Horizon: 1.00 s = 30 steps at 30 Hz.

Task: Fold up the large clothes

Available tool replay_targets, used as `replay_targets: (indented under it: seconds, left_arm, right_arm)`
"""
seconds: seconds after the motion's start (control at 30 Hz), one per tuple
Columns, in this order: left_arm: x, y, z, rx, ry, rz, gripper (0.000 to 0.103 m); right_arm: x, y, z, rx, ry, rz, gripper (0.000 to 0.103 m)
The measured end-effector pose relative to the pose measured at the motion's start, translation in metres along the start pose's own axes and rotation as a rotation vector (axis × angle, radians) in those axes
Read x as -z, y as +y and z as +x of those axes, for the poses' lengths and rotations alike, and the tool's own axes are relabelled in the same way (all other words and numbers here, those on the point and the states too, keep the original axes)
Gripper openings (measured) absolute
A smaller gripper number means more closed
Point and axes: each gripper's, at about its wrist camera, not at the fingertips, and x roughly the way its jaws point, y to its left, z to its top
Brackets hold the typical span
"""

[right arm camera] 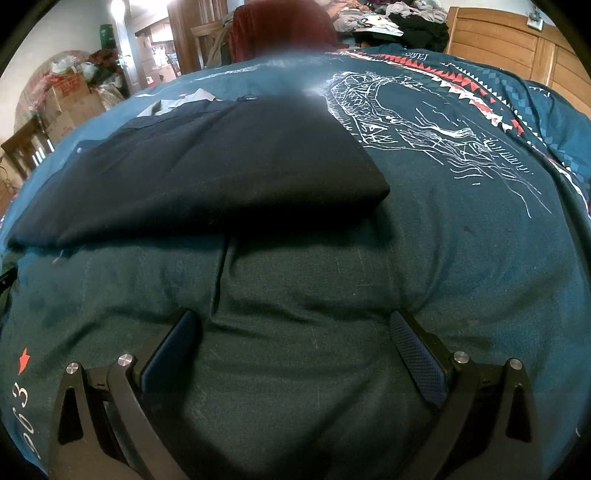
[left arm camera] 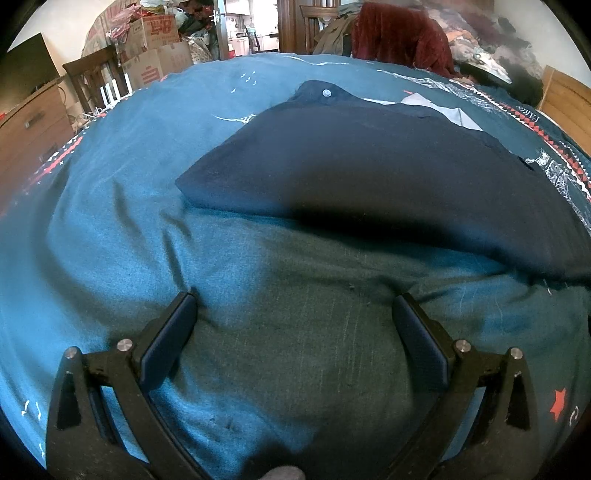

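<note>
Both the left gripper [left arm camera: 294,306] and right gripper [right arm camera: 295,325] gape empty over the teal bedspread [left arm camera: 110,221], folded navy garment [left arm camera: 369,177] at twelve o'clock

One folded garment [left arm camera: 369,177], two tongs [left arm camera: 293,301].

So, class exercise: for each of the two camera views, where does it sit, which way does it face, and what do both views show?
Left wrist view: sits on the left tool, looks forward over the teal bedspread at the folded navy garment; both open fingers show.
Right wrist view: sits on the right tool, faces the same garment from further right; both open fingers show.
Shared: the garment, the bedspread, the dark red cloth behind.
</note>
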Motion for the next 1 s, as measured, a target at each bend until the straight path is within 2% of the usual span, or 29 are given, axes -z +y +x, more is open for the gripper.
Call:
replay_targets:
  seconds: [1.0]
  left_arm:
    - [-0.0002, 0.0008, 0.0008, 0.001, 0.002, -0.002, 0.103]
  right_arm:
    - [-0.0004, -0.0011, 0.0008, -0.008, -0.004, 0.006, 0.103]
